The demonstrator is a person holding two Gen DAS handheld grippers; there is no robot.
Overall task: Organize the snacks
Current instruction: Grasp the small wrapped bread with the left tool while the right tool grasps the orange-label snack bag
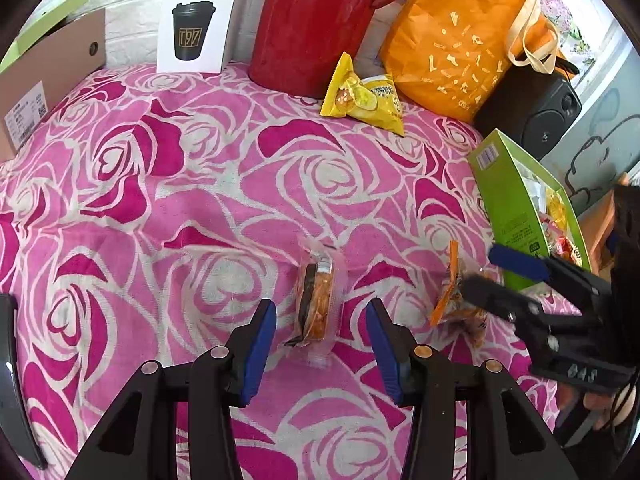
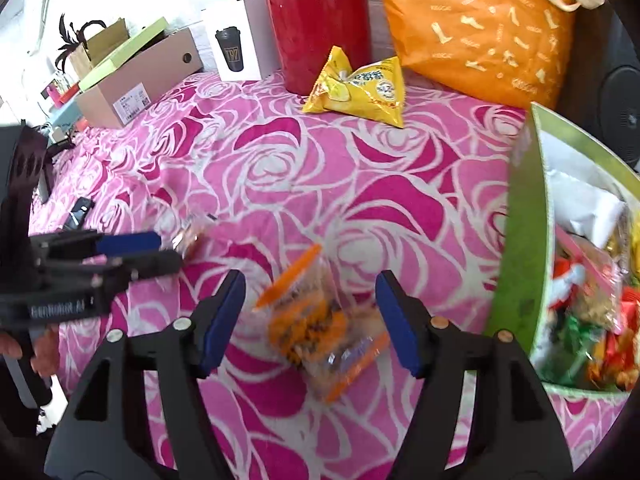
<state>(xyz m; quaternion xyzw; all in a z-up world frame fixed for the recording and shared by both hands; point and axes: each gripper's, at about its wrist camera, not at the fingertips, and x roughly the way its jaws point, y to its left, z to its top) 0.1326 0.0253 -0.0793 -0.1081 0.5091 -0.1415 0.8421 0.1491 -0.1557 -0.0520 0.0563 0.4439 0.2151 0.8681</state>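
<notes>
A clear-wrapped snack with a brown and orange filling (image 1: 318,300) lies on the pink rose cloth, between the open fingers of my left gripper (image 1: 320,350). An orange-edged snack packet (image 2: 316,320) lies between the open fingers of my right gripper (image 2: 312,322); the left wrist view shows this packet (image 1: 456,300) under the right gripper (image 1: 486,276). A green box (image 2: 520,240) holding several wrapped snacks stands at the right. A yellow snack bag (image 1: 366,98) rests far back by the red jug. The left gripper (image 2: 148,254) also shows in the right wrist view.
A red jug (image 1: 316,20), an orange tote bag (image 1: 464,36) and a white cup box (image 1: 196,24) line the back. A cardboard shoebox (image 2: 140,76) sits at the left, a black speaker (image 1: 536,108) behind the green box (image 1: 508,208). A hand (image 2: 44,352) grips the left tool.
</notes>
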